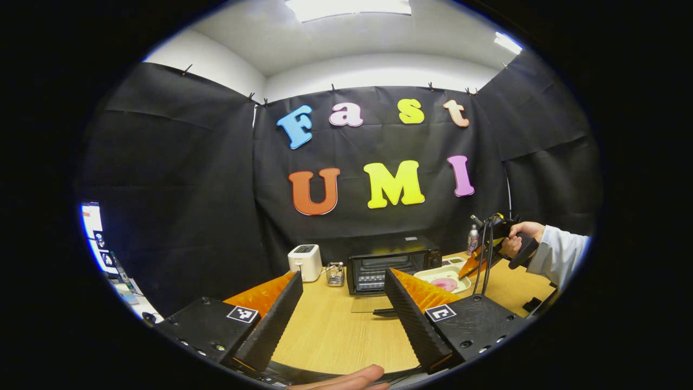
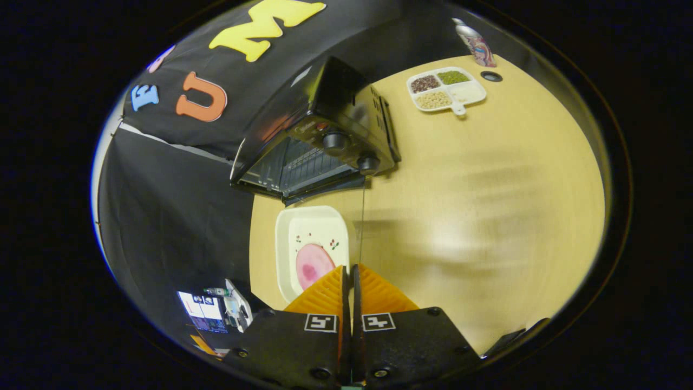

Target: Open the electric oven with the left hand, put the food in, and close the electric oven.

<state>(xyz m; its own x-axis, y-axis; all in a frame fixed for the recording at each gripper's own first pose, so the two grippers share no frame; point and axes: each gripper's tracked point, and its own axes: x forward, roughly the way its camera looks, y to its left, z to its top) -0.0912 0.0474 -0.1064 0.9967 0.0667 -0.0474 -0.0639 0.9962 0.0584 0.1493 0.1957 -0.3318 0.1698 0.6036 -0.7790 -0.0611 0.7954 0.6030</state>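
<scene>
- Black cloth hangs all around a wooden table in the left gripper view.
- At the back of the table stands the electric oven, with its glass door folded down flat in front of it.
- Just left of the oven is a small glass jar, and left of that a white toaster.
- Right of the oven lies a pale plate with a round pink slice of food on it.
- The left gripper is spread wide apart and holds nothing; its fingers hide part of the table and part of the door.
- A fingertip peeks in at the bottom edge, cut off.
- Right of the oven, a hand in a white sleeve holds the right gripper above the plate. Its tips are too small to make out here.
- A small bottle stands behind the plate.
- In the right gripper view the table looks smeared and blurry on one side.
- The oven is seen from above, open, with its wire rack showing inside.
- The plate lies just in front of the oven, and the pink food rests on it.
- The right gripper is pressed together with nothing between its fingers, and it covers the near corner of the plate.
- Far from the oven sits a white tray with four little heaps of beans, and a bottle cut off at the edge.
</scene>
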